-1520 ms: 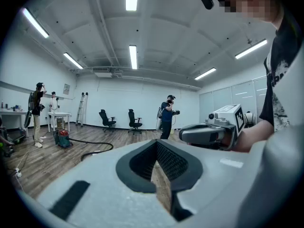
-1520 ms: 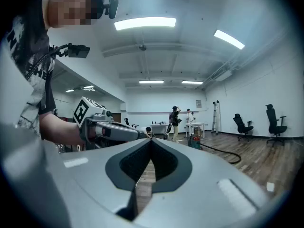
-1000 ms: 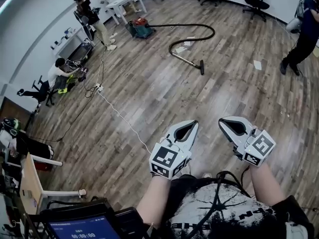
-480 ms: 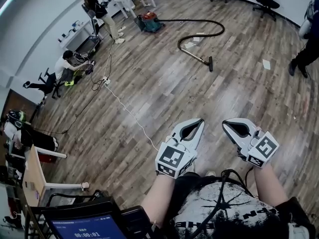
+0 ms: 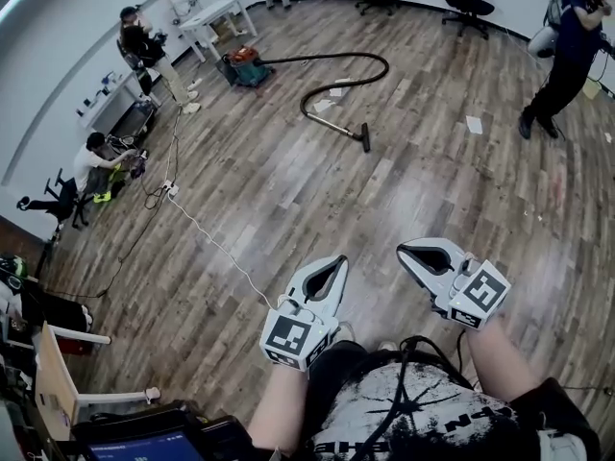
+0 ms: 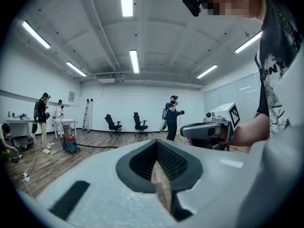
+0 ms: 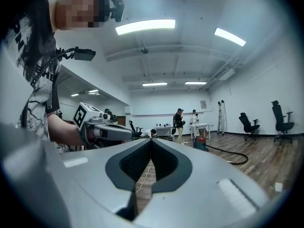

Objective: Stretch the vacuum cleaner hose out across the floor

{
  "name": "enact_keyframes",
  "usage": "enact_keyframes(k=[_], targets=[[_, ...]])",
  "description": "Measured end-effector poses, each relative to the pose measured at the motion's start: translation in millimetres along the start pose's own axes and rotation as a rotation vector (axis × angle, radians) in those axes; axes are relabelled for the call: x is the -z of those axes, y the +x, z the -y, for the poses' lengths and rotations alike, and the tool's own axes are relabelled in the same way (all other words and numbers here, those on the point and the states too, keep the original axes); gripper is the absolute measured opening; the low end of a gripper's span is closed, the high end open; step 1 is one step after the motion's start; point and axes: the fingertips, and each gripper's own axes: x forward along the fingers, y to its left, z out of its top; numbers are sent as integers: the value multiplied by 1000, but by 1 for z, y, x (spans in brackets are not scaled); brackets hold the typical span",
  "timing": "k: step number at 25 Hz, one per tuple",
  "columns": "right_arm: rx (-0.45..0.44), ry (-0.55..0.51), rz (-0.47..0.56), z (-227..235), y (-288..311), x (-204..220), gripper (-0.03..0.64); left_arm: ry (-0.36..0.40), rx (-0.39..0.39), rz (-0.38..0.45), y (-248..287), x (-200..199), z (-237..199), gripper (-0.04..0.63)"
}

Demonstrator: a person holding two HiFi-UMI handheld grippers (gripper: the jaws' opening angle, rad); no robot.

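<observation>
Both of your claws are clenched on nothing. The left claw (image 5: pixel 338 259) sits at 6 o'clock in the head view with its tip toward 1 o'clock. The right claw (image 5: pixel 404 249) is just beside it, at its 3 o'clock side, with its tip toward 10 o'clock. In each gripper view the jaws meet at the tip, and only bare wooden floor (image 5: pixel 288 190) shows through the gap behind them.

The vacuum cleaner hose (image 5: pixel 327 56) lies on the floor well apart from you, up at 12 o'clock. It is not straight. It leaves the vacuum canister (image 5: pixel 242 65) toward 3 o'clock, bends round in a loop and comes back toward 8 o'clock. From there the wand runs toward 4 o'clock to the floor head (image 5: pixel 365 140). The canister is the only container near the hose, and you cannot see what it holds.

A white cable (image 5: pixel 216 243) crosses the floor from 10 o'clock toward your left claw.
</observation>
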Motion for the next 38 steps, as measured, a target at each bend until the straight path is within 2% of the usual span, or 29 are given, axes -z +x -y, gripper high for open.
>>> enact_keyframes(k=[8,13,18,24,29,38], targets=[[45,32,-16,18,5,13,8,-23,37,1,16,4,-10,3],[71,36,-17,34,29,11,8,-22,71,7,31,2,-35,3],[100,33,-22,64,69,6,8,-23,123,-2,56,2,-77,3],[107,18,-17,92,138,3,8,-20,150,-2,74,0,-142,3],[125,22,-37,117,189,11,8,-44,173,-25,83,16,-199,3],[173,18,-69,142,240,21,8,-57,216,-17,95,21,-265,3]])
